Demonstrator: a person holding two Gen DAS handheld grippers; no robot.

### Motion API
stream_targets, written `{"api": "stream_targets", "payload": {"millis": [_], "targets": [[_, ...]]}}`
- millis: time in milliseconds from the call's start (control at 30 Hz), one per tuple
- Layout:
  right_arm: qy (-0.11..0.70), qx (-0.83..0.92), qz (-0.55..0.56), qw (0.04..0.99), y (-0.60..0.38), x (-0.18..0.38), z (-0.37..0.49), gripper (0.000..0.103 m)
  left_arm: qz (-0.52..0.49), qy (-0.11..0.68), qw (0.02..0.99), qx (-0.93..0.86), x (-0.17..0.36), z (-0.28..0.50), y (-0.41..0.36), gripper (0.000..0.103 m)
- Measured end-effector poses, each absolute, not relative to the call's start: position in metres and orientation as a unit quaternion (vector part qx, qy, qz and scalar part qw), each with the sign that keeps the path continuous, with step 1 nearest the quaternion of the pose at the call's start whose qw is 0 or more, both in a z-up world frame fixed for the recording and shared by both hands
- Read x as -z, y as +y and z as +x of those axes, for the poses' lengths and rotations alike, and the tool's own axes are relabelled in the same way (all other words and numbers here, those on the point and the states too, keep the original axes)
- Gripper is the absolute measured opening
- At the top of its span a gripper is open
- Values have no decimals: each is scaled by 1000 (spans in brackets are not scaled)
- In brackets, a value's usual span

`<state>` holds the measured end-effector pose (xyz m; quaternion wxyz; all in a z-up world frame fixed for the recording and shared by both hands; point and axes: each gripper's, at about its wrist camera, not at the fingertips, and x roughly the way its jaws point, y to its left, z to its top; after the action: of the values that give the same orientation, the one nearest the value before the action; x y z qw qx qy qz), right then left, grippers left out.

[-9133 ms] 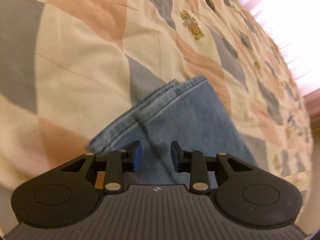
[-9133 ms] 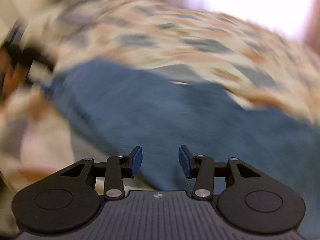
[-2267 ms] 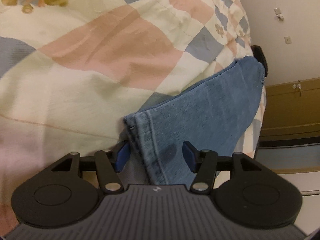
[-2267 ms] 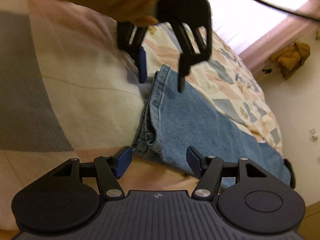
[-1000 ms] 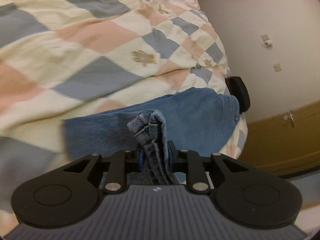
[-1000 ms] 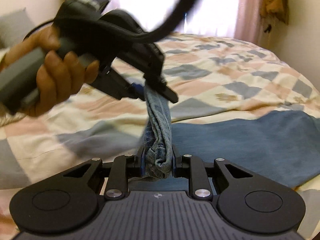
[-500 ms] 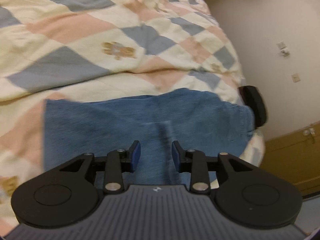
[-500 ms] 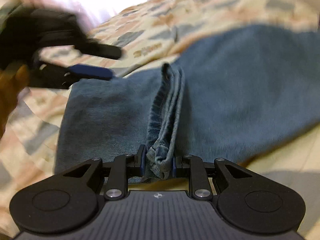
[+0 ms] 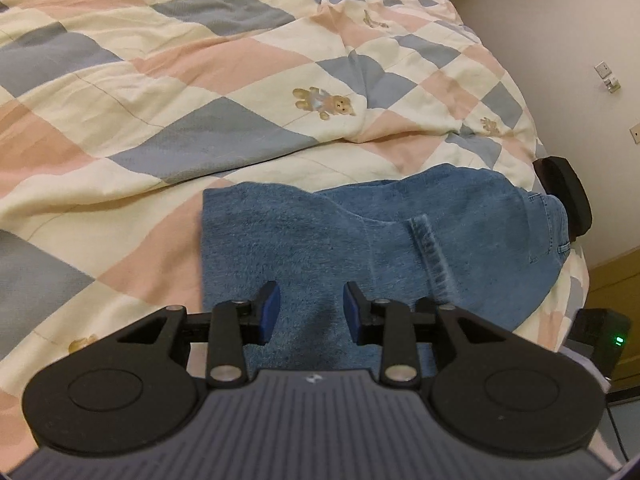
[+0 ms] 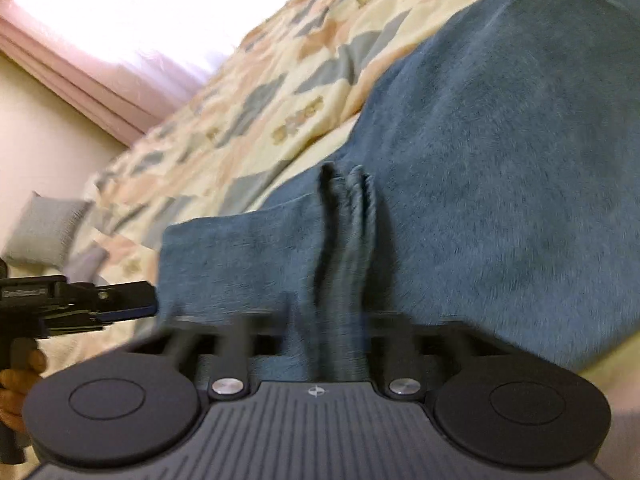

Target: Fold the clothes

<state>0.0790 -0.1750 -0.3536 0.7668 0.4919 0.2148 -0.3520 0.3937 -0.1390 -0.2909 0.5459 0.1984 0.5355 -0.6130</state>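
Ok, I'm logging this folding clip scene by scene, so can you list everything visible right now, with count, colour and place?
jeans: one pair, blue denim, folded over on the quilt, hem lying across the top layer
quilt: one, cream with pink and grey-blue diamonds and teddy bears, covering the bed
pillow: one, pale grey, far end of the bed
curtain: pink, under the bright window
black pad: one, at the bed's edge past the jeans
wall fittings: two, pale, on the wall
wooden cabinet: brown, beside the bed
left gripper: black, blue pads, open above the jeans
right gripper: black, blurred, denim bunched between its fingers
hand: one, on the left gripper's handle
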Motion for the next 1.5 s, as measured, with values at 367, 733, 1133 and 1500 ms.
{"api": "stream_targets", "payload": {"millis": [367,733,1133,1500], "targets": [[208,466,385,769,-199,280,3,10,233,517,518,640,286,329,-184,28],[236,491,302,783,-258,255,-104,9,224,497,533,647,285,218,-221,26],[193,529,364,742,-341,279,-259,9,273,448,564,638,293,121,-266,26],[173,508,411,737,-362,299,-295,9,295,443,571,624,299,106,-274,27]]}}
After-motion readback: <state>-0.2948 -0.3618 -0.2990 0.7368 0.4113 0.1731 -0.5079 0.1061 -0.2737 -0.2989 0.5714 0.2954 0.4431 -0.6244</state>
